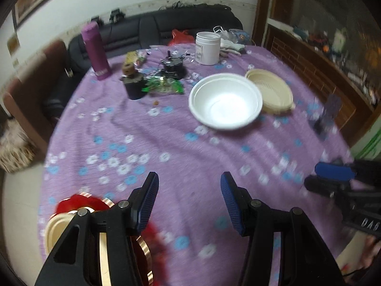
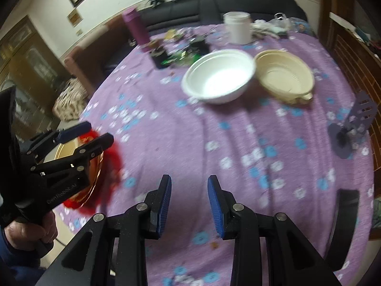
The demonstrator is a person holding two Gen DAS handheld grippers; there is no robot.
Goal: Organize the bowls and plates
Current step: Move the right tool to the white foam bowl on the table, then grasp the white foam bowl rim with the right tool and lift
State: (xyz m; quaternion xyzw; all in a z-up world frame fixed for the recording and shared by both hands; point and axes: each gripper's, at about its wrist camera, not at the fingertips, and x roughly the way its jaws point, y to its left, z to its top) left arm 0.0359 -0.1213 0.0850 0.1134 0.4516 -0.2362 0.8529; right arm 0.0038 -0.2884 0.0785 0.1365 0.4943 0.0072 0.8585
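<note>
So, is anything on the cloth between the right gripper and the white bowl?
Nothing visible. Only bare purple tablecloth lies between the open right gripper and the white bowl. The cream bowl sits beside the white one, not in front.

Black angular left tool (image 2: 95, 133) and right tool (image 2: 189, 205); blue ribbed pads, silver screws, white lettering; dark blue sleeve (image 2: 14, 262).

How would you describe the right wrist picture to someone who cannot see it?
An open, empty right gripper hangs over a purple flowered tablecloth. Farther off a white bowl sits beside a cream bowl. At left the left gripper hangs above red-and-gold dishes.
</note>
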